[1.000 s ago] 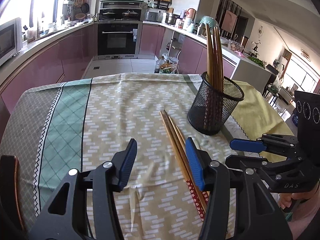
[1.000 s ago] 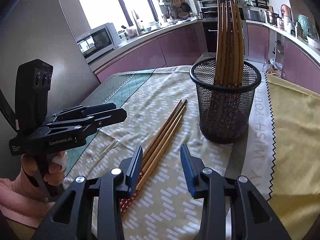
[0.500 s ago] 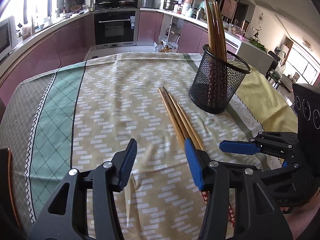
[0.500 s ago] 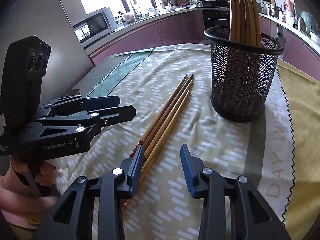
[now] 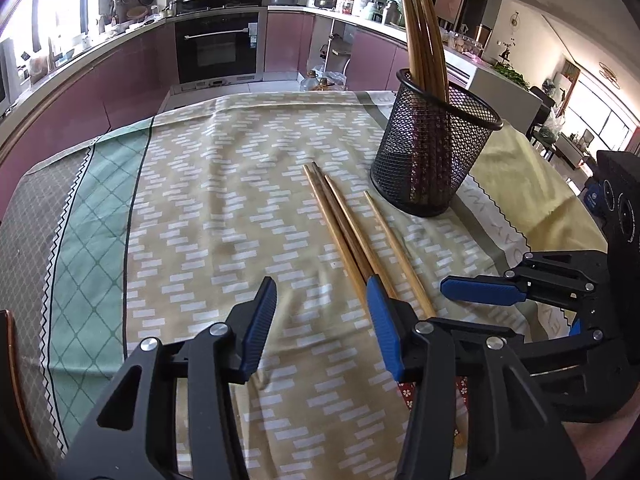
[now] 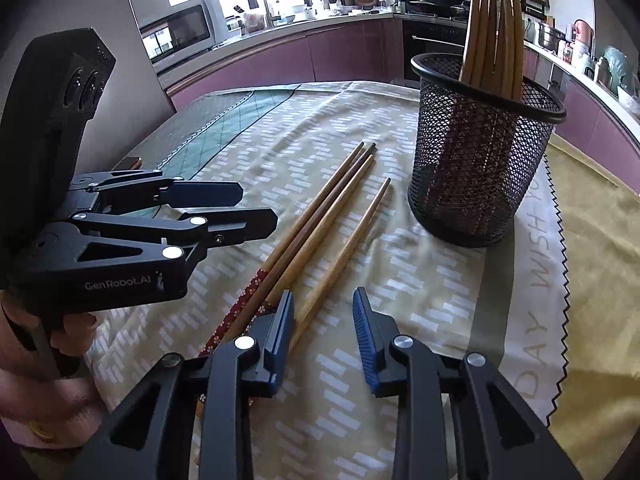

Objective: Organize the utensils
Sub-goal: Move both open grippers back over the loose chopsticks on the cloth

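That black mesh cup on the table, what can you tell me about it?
The cup is a round holder of black wire mesh with a smooth rolled rim, and you can see through its wall. It stands upright on the patterned tablecloth, near the edge of a yellow cloth. Several brown wooden chopsticks stand inside, leaning on the rim, their lower ends patterned. Four more chopsticks lie on the cloth beside it, not touching it. Neither gripper touches it.
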Action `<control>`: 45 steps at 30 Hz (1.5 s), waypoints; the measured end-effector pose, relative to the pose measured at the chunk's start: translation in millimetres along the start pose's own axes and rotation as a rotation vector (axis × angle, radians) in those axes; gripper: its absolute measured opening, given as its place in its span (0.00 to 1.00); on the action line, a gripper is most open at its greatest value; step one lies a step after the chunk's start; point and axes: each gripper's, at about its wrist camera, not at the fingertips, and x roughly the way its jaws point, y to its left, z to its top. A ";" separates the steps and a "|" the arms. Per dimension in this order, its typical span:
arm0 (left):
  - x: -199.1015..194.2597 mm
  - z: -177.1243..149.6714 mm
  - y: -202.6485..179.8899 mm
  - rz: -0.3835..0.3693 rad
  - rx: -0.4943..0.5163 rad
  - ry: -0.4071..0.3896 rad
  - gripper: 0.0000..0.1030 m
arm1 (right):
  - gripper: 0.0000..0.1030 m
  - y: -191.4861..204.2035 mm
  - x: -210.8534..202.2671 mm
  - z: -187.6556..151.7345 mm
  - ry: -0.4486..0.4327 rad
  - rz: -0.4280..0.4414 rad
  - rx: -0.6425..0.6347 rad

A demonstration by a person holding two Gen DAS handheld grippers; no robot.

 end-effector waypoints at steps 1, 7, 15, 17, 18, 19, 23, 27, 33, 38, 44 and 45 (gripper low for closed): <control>1.9 0.9 -1.2 0.002 0.006 0.005 0.43 | 0.26 -1.1 0.6 0.9 0.002 0.001 0.004; 9.7 8.8 -5.1 -0.006 0.025 0.019 0.42 | 0.23 -6.3 1.8 2.7 0.005 0.009 0.020; 27.7 18.3 -3.3 -0.008 0.028 0.049 0.39 | 0.21 -6.3 1.8 2.1 0.005 0.004 0.022; 28.8 19.6 -1.9 -0.003 0.025 0.051 0.33 | 0.20 -6.3 2.5 2.8 0.005 0.002 0.022; 29.5 19.7 -1.2 -0.003 0.024 0.052 0.32 | 0.19 -5.9 2.7 2.9 0.006 0.001 0.021; 29.4 19.6 -0.4 -0.006 0.021 0.053 0.31 | 0.19 -5.7 2.8 3.0 0.006 -0.003 0.020; 28.1 17.0 -0.5 -0.013 0.024 0.054 0.21 | 0.19 -6.0 2.6 3.1 0.008 -0.013 0.016; 24.6 15.4 -0.9 -0.020 0.018 0.058 0.17 | 0.18 -7.7 2.8 5.1 0.013 -0.025 0.016; 28.1 18.2 -1.2 0.000 0.010 0.069 0.22 | 0.18 -7.6 9.0 14.4 0.014 -0.045 0.018; 30.9 19.8 -2.3 0.011 0.007 0.066 0.22 | 0.18 -6.8 13.0 18.0 0.008 -0.050 0.023; 32.8 19.3 -4.6 0.029 0.013 0.059 0.21 | 0.18 -9.6 17.1 23.0 0.001 -0.048 0.030; 33.6 19.2 -5.0 0.030 0.014 0.058 0.20 | 0.18 -10.7 16.2 21.0 -0.001 -0.048 0.030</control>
